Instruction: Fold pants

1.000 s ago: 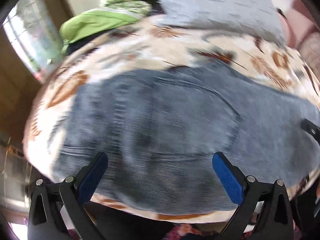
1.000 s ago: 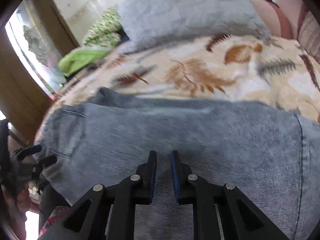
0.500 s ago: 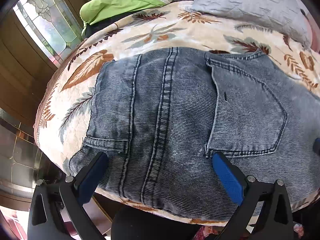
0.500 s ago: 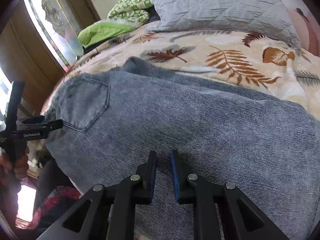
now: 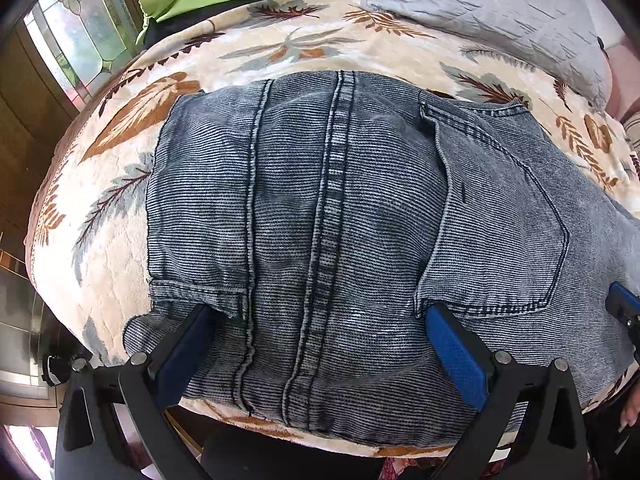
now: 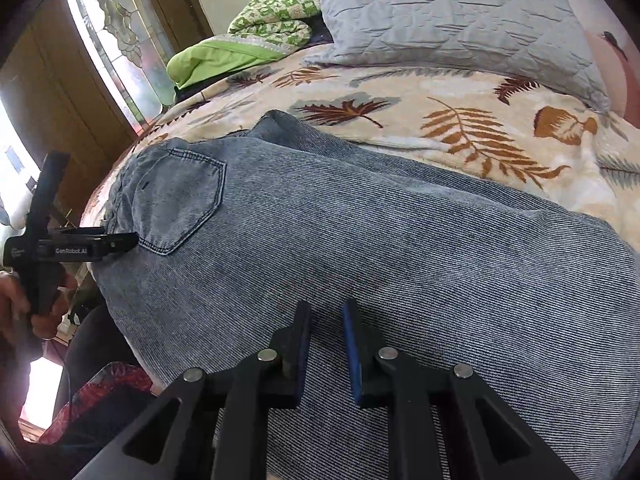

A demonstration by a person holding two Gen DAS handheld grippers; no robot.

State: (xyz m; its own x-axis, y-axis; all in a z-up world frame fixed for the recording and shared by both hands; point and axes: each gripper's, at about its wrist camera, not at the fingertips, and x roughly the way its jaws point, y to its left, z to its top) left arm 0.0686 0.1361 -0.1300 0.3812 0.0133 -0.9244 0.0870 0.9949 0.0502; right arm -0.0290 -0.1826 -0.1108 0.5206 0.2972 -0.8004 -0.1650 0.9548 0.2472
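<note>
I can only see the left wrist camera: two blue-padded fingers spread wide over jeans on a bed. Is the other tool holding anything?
Observer: The right gripper has its fingers almost together over the jeans leg, with a narrow gap between them. I cannot tell whether cloth is pinched.
Visitor: How far does that leg go?
Observer: It lies flat across the leaf-print blanket and runs past the edge of the right wrist picture.
Visitor: Who holds the tool I'm looking through?
Observer: A bare hand grips the handle of the left gripper beside the bed. The gripper's tips sit by the lower corner of the back pocket.
</note>
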